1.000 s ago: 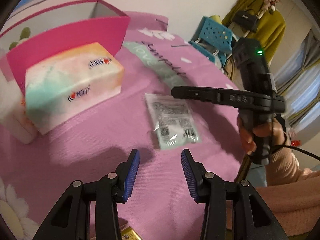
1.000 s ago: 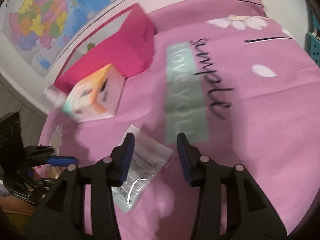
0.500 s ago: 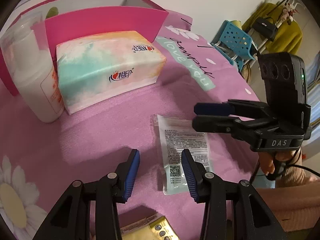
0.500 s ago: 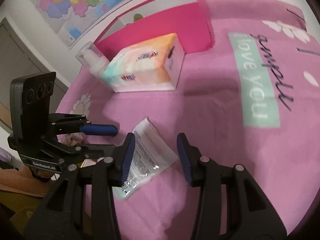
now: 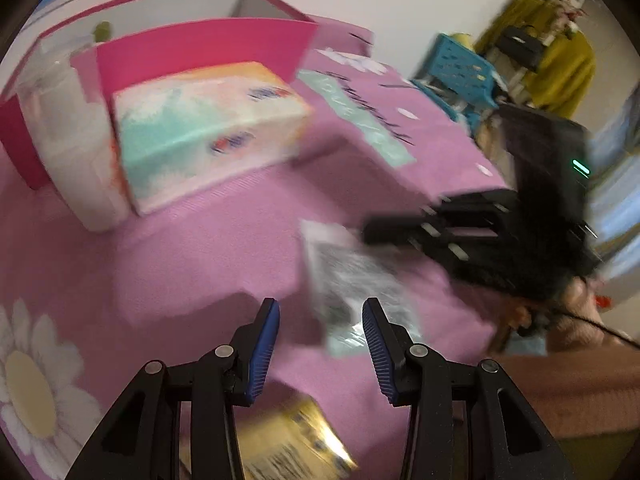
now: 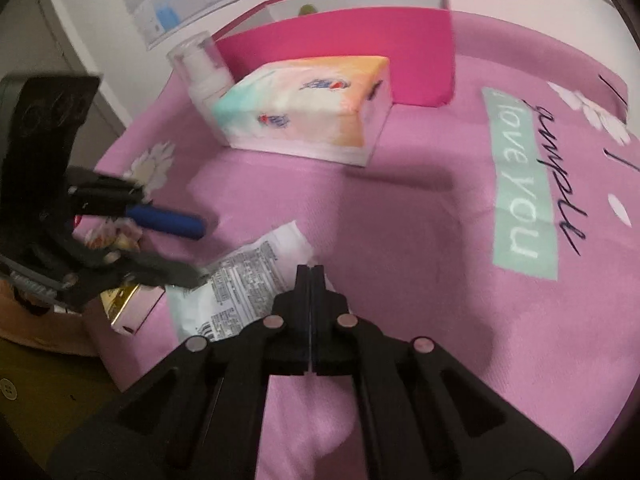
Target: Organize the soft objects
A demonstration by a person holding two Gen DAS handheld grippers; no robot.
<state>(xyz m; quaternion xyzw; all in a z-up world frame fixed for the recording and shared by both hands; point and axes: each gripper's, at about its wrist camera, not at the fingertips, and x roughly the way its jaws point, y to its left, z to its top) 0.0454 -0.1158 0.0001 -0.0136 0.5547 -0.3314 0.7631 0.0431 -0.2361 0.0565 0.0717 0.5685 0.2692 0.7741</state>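
Pink cloth (image 6: 420,240), R gripper (image 6: 310,270) tilted down (shut)

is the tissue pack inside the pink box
No, the tissue pack lies on the pink cloth in front of the pink box.

A pink cloth (image 6: 420,240) covers the bench. On it lie a tissue pack (image 6: 304,108), a white bottle (image 6: 204,68), a pink box (image 6: 340,56) and a flat packet (image 6: 244,284).

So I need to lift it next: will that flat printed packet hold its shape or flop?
The packet will likely flop: it looks thin and lies creased on the pink cloth. Probably light, and its shiny film may be slippery in a claw.
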